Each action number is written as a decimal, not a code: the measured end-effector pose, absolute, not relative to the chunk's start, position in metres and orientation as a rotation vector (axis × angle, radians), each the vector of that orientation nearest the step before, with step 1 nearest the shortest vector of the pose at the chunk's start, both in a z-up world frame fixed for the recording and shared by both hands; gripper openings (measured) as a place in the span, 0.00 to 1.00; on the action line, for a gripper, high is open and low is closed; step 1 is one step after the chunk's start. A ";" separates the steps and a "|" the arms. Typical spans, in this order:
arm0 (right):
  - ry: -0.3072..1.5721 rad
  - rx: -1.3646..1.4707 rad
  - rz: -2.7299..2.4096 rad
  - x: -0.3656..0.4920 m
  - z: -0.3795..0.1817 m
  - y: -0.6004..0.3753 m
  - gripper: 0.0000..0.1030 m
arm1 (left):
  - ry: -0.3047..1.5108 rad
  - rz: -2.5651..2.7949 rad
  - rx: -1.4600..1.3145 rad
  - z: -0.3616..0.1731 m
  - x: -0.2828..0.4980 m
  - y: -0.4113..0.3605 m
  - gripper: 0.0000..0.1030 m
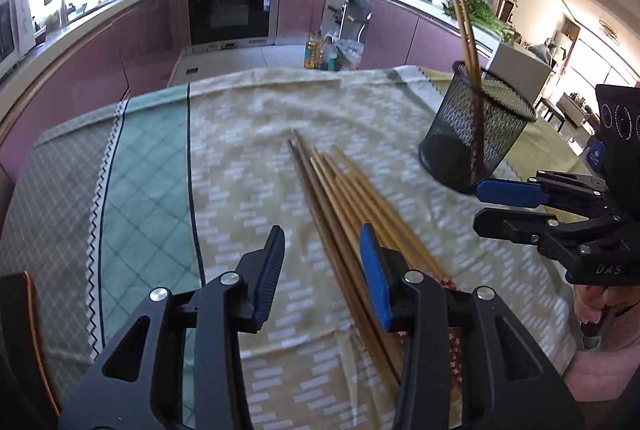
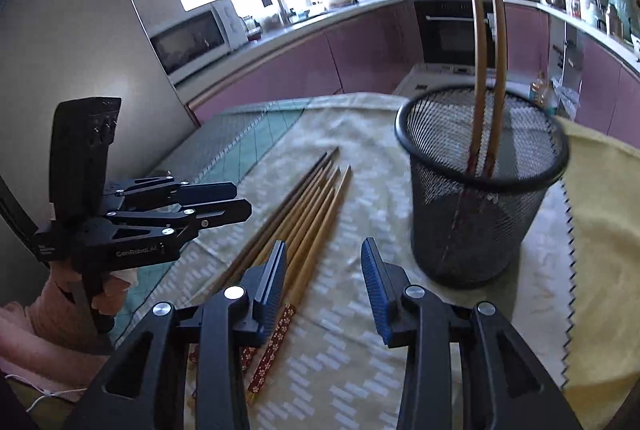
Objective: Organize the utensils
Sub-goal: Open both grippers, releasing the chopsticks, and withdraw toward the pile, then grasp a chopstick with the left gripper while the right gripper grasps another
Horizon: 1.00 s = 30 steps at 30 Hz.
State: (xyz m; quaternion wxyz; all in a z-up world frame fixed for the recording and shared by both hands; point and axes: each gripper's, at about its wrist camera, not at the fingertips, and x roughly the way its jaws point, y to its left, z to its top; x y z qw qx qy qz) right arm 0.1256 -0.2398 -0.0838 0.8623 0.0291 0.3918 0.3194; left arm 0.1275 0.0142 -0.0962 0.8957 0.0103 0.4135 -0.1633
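Observation:
Several bamboo chopsticks with red patterned ends lie in a bundle on the patterned cloth; they also show in the right wrist view. A black mesh cup stands at the right, upright, holding two chopsticks; the cup and its two chopsticks show close in the right wrist view. My left gripper is open and empty, its right finger over the bundle. My right gripper is open and empty, just in front of the cup, right of the bundle.
The cloth covers a table, with a yellow cloth under the cup's right side. A chair back stands at the left edge. Purple kitchen cabinets, an oven and a microwave lie beyond.

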 end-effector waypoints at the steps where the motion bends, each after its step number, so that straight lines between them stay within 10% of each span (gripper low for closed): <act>1: 0.830 0.060 0.666 0.126 -0.087 -0.238 0.36 | 0.866 -0.335 0.024 -0.099 0.129 0.013 0.37; 30: 0.892 -0.034 0.560 0.139 -0.104 -0.207 0.25 | 0.923 -0.329 0.054 -0.114 0.138 0.006 0.29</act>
